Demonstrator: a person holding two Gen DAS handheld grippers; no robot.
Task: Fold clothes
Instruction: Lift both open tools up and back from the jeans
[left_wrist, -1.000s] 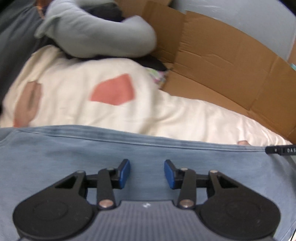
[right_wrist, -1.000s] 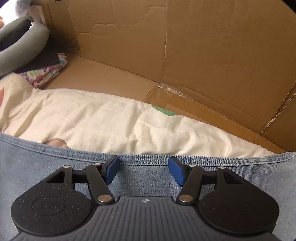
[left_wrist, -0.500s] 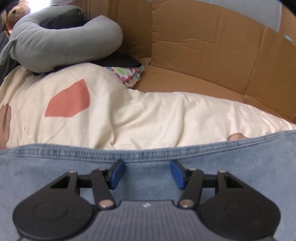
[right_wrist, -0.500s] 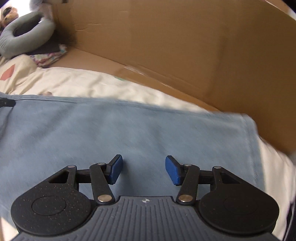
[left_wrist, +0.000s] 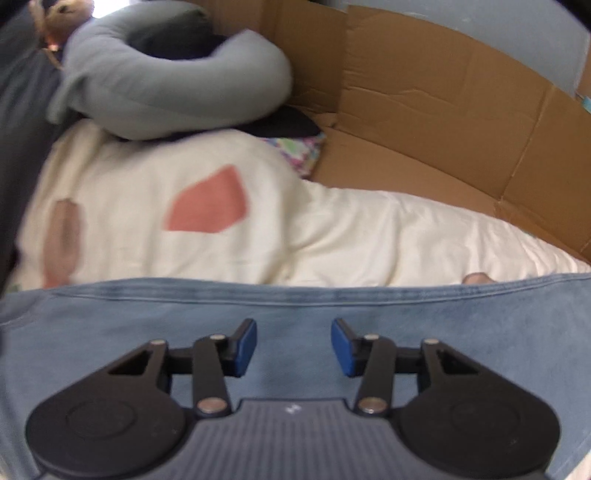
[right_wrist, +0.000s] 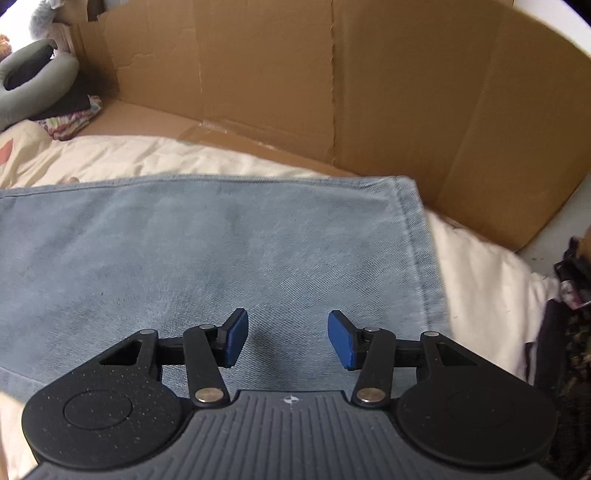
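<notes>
The jeans lie flat on a cream sheet that covers the bed, their blue denim filling the lower half of both views. The left tool hovers over the denim just short of its far seam, which runs straight across the left wrist view; its blue pads stand apart with only cloth below them, nothing pinched, and the jaws have just been closing a little. The right tool hangs over the denim near the hemmed end, which shows as a stitched edge running down the right side of that view; its jaws are also spread, with nothing between them, and have just been closing slightly. Beyond the jeans the sheet carries a red patch. A grey neck pillow rests at the sheet's far left corner on top of a dark cloth and a bright patterned cloth. A flattened cardboard box stands along the far side of the bed behind the sheet. The left wrist view is blurred.
</notes>
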